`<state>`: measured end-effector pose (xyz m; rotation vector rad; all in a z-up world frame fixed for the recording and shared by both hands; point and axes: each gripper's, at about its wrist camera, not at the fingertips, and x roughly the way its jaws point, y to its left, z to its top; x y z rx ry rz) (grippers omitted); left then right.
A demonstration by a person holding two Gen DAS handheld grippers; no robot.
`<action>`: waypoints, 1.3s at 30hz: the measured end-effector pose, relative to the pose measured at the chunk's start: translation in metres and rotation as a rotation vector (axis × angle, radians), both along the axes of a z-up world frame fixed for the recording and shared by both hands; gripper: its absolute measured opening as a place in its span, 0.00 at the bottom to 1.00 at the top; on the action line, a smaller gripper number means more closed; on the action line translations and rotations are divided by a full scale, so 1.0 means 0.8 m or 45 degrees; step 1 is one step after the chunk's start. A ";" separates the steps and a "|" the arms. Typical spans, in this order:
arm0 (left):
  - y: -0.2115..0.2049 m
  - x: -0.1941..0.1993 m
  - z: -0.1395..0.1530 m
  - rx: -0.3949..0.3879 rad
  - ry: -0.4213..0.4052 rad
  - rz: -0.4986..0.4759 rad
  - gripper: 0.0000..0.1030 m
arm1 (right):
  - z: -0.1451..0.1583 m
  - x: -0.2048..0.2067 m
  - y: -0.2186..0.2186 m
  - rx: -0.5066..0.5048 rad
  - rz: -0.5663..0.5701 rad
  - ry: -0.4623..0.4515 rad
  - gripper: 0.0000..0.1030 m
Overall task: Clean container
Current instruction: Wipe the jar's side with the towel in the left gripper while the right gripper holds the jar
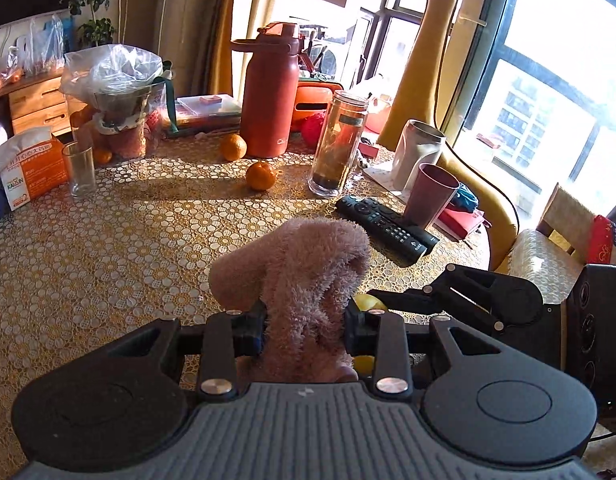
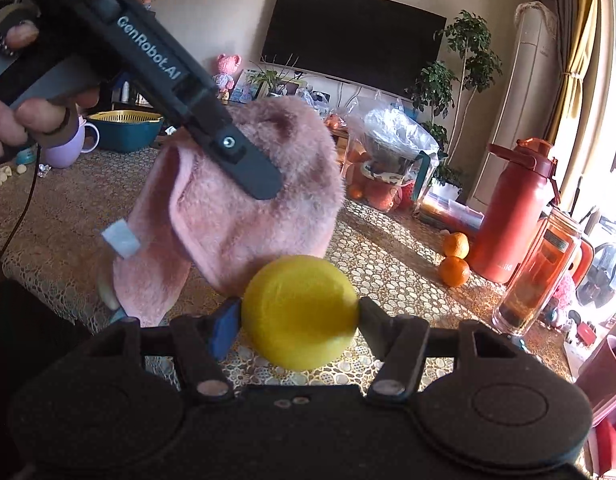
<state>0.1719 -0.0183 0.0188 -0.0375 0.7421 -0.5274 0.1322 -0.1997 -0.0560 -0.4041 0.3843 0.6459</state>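
The left wrist camera sits just behind the left gripper (image 1: pixel 303 334), close over the table (image 1: pixel 107 248), facing the window (image 1: pixel 548 100) side; the right wrist camera sits just behind the right gripper (image 2: pixel 297 316), equally low, facing the TV (image 2: pixel 352 36) wall; both views share the cloth (image 1: pixel 295 272), the red flask (image 1: pixel 269 92), the glass bottle (image 1: pixel 338 144), two oranges (image 1: pixel 260 176) and each other's gripper.
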 end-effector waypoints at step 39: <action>-0.004 0.067 -0.081 -0.008 0.240 0.137 0.32 | -0.006 0.059 -0.091 0.518 -0.185 0.452 0.61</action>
